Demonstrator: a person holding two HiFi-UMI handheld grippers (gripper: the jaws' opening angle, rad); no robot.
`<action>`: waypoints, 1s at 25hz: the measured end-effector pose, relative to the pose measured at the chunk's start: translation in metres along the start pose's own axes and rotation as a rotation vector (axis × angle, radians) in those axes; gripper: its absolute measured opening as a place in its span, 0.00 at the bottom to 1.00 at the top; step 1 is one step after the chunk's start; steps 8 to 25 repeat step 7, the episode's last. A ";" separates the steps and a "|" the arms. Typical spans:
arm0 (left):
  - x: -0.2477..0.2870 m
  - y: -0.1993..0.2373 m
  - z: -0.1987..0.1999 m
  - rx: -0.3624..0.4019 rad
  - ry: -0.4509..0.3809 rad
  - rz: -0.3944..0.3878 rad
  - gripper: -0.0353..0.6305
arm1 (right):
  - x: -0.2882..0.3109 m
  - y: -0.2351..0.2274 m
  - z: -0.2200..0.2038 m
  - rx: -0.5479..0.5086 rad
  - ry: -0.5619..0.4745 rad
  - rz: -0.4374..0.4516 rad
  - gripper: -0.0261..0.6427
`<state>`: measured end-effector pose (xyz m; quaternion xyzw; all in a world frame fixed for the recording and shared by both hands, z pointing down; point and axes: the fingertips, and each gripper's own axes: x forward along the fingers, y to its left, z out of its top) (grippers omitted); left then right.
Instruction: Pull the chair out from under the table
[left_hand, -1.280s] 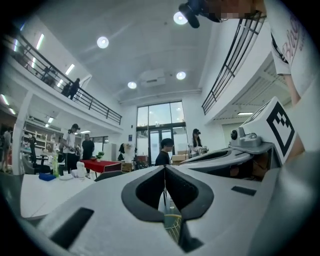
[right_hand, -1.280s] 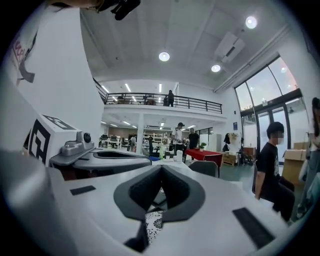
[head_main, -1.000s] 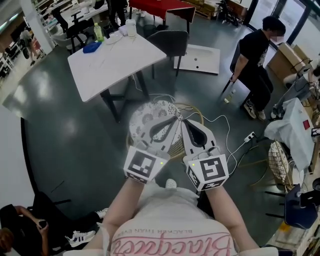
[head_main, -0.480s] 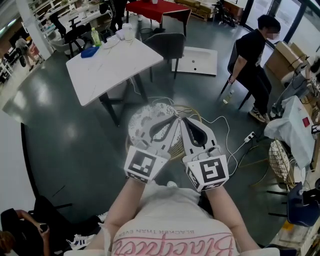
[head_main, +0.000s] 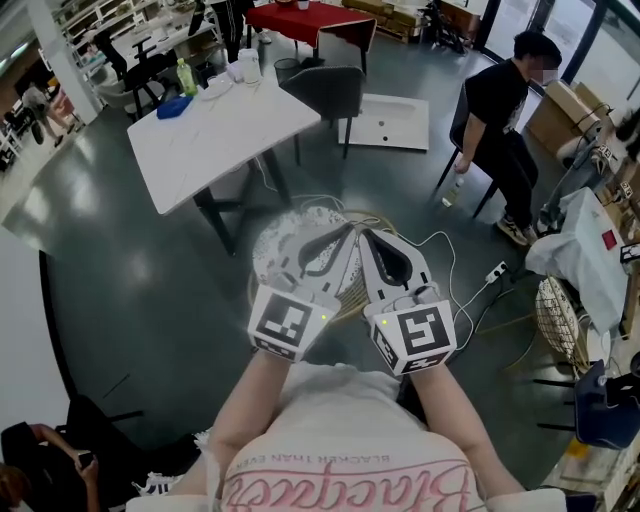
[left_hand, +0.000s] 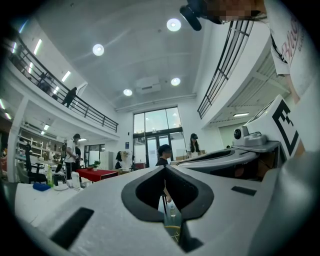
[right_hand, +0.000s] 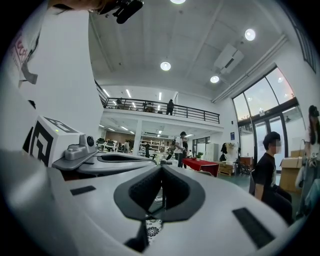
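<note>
Head view shows the left claw (head_main: 346, 233) and the right claw (head_main: 368, 236) held side by side, level, in front of the person's chest and well short of the table (head_main: 215, 135). Left gripper view has the left claw (left_hand: 165, 168) pressed together at the tips with nothing pinched, only a drop-shaped gap behind them. Right gripper view shows the right claw (right_hand: 162, 166) pressed together the same way, also empty.

The dark chair (head_main: 326, 90) stands at the table's far edge by its right corner. Its back is upright just beyond the edge, and its legs are on the grey floor (head_main: 130, 270). Both claws are well apart from it.

Directly below the claws sits a round wicker seat (head_main: 352, 290) with a patterned cushion (head_main: 283, 238).

A green bottle (head_main: 185, 74) and a blue object (head_main: 173, 105) lie near the table's far left corner. A person in black (head_main: 498, 105) sits off to the right.
</note>
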<state>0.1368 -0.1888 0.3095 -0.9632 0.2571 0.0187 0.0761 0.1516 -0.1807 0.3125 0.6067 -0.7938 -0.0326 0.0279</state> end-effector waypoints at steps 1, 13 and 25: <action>0.000 0.000 0.000 0.002 0.000 -0.002 0.06 | 0.001 0.000 -0.001 0.002 0.001 0.000 0.05; -0.002 0.008 -0.001 0.014 0.004 -0.003 0.06 | 0.010 0.006 -0.001 -0.003 0.001 0.009 0.05; -0.002 0.008 -0.001 0.014 0.004 -0.003 0.06 | 0.010 0.006 -0.001 -0.003 0.001 0.009 0.05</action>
